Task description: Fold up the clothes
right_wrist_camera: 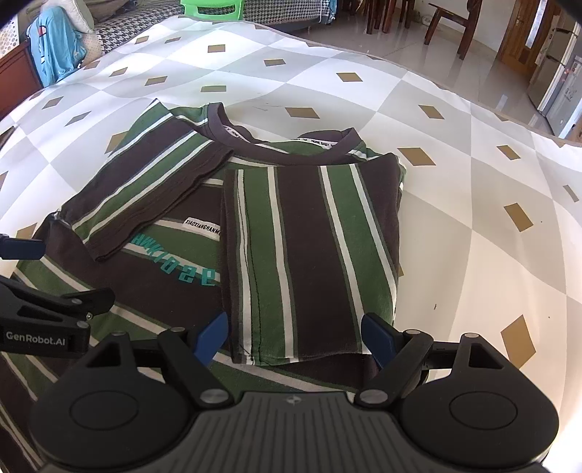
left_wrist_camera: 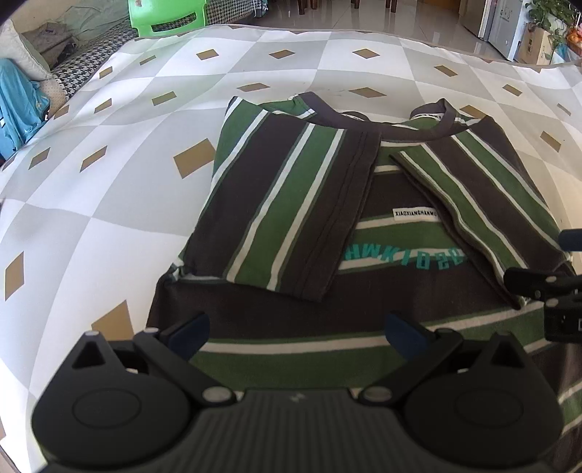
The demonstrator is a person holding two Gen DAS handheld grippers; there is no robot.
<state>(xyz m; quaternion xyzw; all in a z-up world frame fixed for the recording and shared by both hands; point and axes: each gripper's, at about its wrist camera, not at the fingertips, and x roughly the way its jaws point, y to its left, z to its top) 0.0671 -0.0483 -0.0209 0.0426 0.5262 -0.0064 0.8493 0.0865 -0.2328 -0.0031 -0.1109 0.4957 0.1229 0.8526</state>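
Note:
A brown, green and white striped T-shirt (left_wrist_camera: 382, 291) lies flat on the diamond-patterned cover (left_wrist_camera: 109, 182), collar away from me. Both its sleeves are folded inward over the chest: the left sleeve (left_wrist_camera: 283, 203) and the right sleeve (right_wrist_camera: 309, 262). My left gripper (left_wrist_camera: 296, 333) hovers open above the shirt's lower left part, nothing between its fingers. My right gripper (right_wrist_camera: 294, 334) stands open just above the near end of the folded right sleeve, pads apart from the cloth. In the left wrist view the right gripper (left_wrist_camera: 545, 287) shows at the right edge. In the right wrist view the left gripper (right_wrist_camera: 47, 302) shows at the left edge.
The cover (right_wrist_camera: 473, 218) spreads wide around the shirt. A green plastic stool (left_wrist_camera: 167, 16) stands beyond the far edge. A sofa with a blue garment (left_wrist_camera: 18, 109) lies to the far left. Wooden chairs (right_wrist_camera: 451, 25) and a fridge (right_wrist_camera: 560, 94) stand on the tiled floor.

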